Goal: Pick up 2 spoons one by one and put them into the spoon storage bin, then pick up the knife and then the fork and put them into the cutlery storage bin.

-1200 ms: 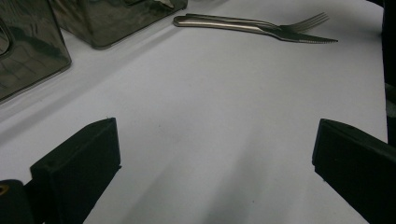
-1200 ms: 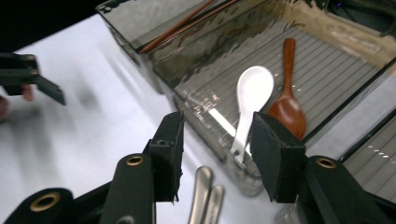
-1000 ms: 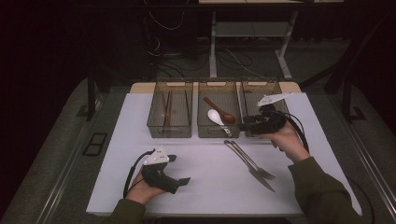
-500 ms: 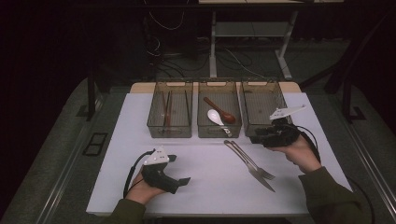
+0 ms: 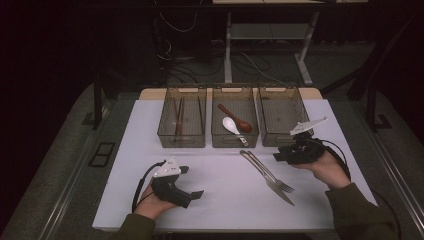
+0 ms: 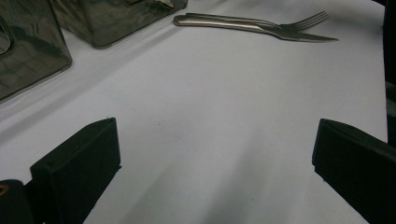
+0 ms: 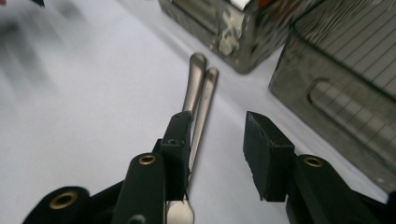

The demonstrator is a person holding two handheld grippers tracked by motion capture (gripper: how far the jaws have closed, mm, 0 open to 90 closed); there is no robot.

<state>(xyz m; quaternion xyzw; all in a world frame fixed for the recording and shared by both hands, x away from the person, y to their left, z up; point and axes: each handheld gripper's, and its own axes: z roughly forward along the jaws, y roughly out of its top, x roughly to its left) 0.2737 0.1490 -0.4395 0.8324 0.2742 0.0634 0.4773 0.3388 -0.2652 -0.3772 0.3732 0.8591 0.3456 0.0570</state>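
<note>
A steel fork [image 5: 274, 178] and a knife [image 5: 278, 191] lie side by side on the white table, handles toward the bins. My right gripper [image 5: 278, 156] hovers low just right of those handles. In the right gripper view its jaws [image 7: 217, 135] stand open and have just been closing. The two handles [image 7: 198, 93] run under its left jaw, and nothing is pinched. My left gripper [image 5: 192, 182] rests at the front left with its jaws [image 6: 215, 149] wide apart over bare table. The fork [image 6: 280, 23] and knife [image 6: 299, 36] lie beyond it.
Three smoked clear bins stand in a row at the back. The left bin [image 5: 165, 131] holds chopsticks [image 5: 179, 117]. A white spoon [image 5: 231, 125] and a brown spoon [image 5: 236, 119] lie in the middle bin [image 5: 235, 144]; nothing is visible in the right bin [image 5: 265, 131]. A cable [image 5: 336, 150] trails from the right gripper.
The right hand has drawn its gripper from in front of the right bin toward the person and lower, beside the cutlery handles. Its jaws have narrowed. The left gripper has not moved.
</note>
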